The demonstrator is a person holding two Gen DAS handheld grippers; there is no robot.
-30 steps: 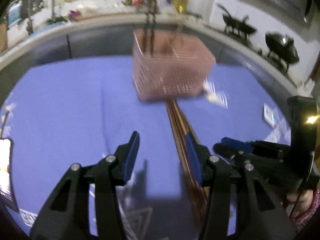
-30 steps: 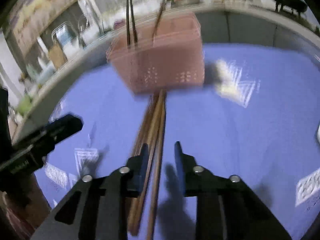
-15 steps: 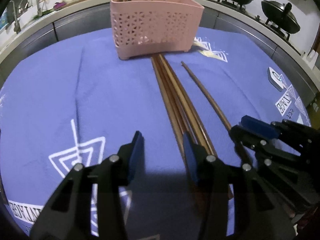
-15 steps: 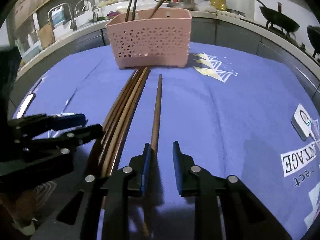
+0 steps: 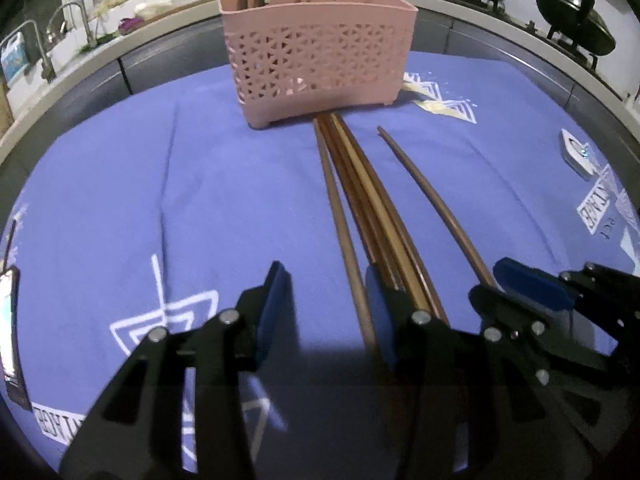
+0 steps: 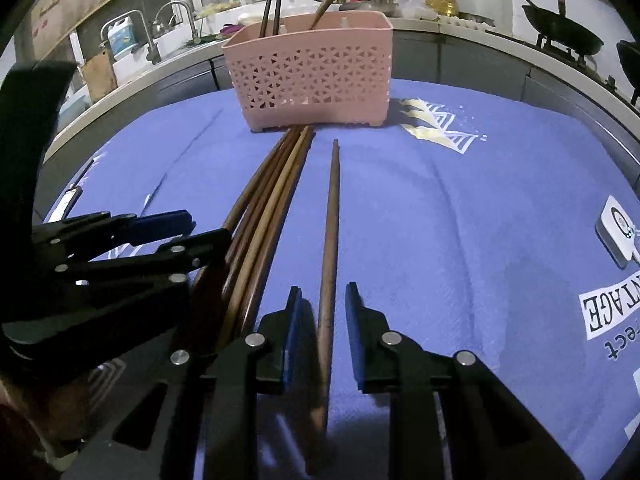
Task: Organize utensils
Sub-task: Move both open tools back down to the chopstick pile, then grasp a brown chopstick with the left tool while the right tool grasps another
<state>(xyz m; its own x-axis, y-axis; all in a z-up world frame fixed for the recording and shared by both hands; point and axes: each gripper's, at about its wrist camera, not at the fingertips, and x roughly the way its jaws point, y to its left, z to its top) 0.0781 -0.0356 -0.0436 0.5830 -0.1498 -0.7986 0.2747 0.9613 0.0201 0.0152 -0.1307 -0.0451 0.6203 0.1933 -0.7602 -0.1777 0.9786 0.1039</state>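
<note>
A pink lattice basket (image 5: 320,52) (image 6: 308,76) stands at the far side of the blue cloth with a few chopsticks upright in it. A bundle of brown chopsticks (image 5: 360,200) (image 6: 264,216) lies on the cloth, running from the basket toward me. A single chopstick (image 6: 330,232) (image 5: 432,200) lies apart to its right. My left gripper (image 5: 326,292) is open, low over the cloth, with the bundle's leftmost stick between its fingers. My right gripper (image 6: 322,304) is open, its fingers on either side of the single chopstick.
A blue printed cloth (image 5: 120,184) covers the table. A small white device (image 6: 618,232) lies at the right. A phone (image 5: 8,320) lies at the left edge. Counter, sink taps and woks stand behind the table.
Both grippers have come down and back toward the near ends of the chopsticks. The right gripper's fingers now straddle the single chopstick; the left gripper's straddle the bundle's leftmost stick.
</note>
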